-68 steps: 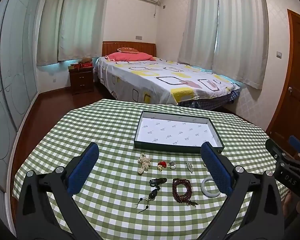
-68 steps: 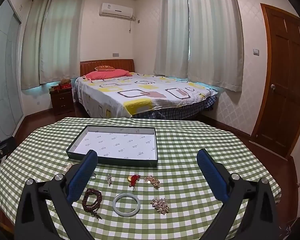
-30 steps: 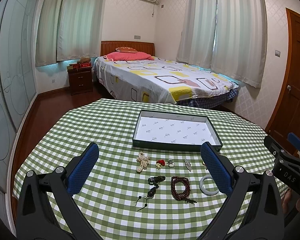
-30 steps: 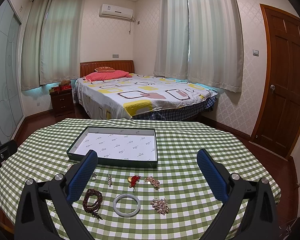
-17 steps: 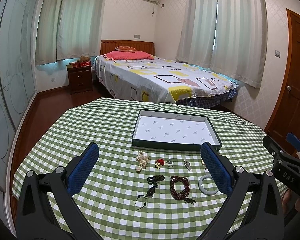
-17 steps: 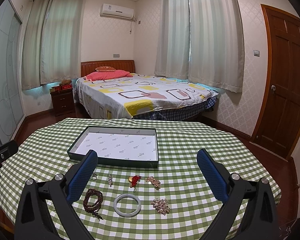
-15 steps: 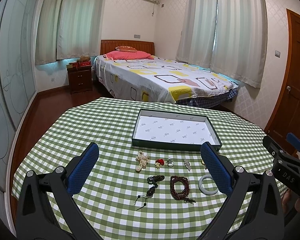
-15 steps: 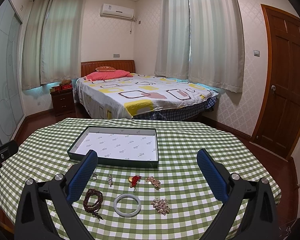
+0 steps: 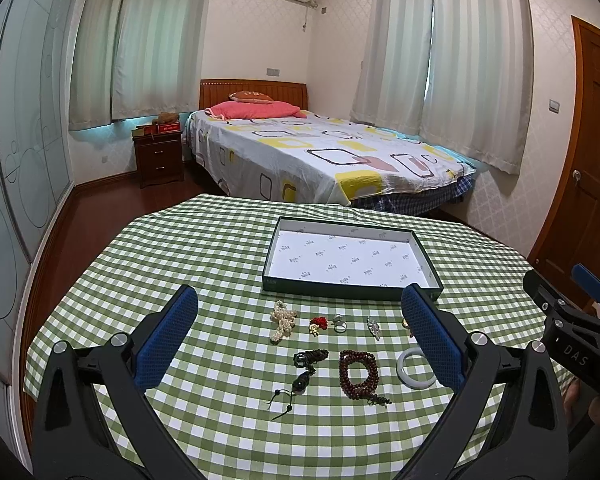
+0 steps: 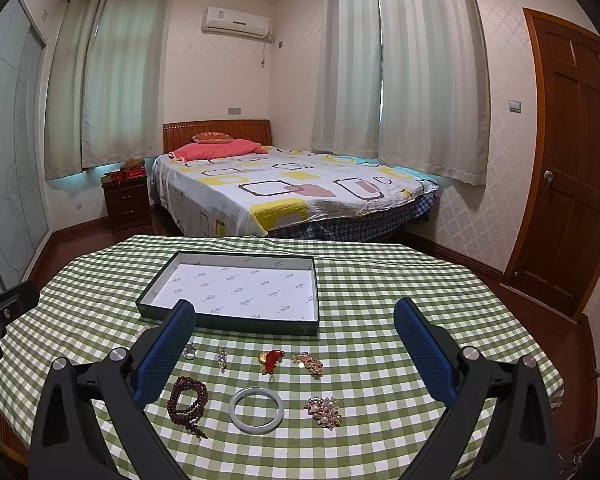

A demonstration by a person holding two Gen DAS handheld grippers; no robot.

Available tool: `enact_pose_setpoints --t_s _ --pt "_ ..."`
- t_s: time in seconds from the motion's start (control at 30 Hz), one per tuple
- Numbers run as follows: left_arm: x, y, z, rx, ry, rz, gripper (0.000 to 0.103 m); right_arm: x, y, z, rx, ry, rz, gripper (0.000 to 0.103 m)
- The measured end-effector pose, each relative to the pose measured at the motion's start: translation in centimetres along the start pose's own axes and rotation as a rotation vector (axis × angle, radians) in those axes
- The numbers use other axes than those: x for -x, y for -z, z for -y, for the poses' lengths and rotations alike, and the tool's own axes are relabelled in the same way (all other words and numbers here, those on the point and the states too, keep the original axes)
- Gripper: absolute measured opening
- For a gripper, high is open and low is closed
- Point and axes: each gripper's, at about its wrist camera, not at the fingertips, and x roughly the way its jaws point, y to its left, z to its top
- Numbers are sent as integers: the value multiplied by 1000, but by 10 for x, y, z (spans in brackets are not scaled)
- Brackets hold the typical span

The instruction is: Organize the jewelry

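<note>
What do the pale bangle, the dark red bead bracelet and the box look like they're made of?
The bangle looks like jade or glass: milky, smooth, glossy, one seamless ring. The bead bracelet looks like wood or seed beads: dull reddish brown, round, coiled in loops. The box looks like cardboard: thin dark green walls and a matte white printed paper lining. None of this is certain from sight alone.

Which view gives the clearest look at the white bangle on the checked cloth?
The right wrist view. The white bangle lies whole between the open fingers of the right gripper, its full ring in sight. In the left wrist view the bangle is partly hidden behind a blue finger pad of the left gripper.
</note>
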Motion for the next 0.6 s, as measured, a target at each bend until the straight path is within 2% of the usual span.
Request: enact_pose_setpoints --t_s 0.33,0.6 --pt "-6 2 -2 5 0 -5 99 0 0 -1 3 -3 2 97" --pt "-46 21 -19 11 0 -65 99 -22 17 6 -10 -28 -16 97"
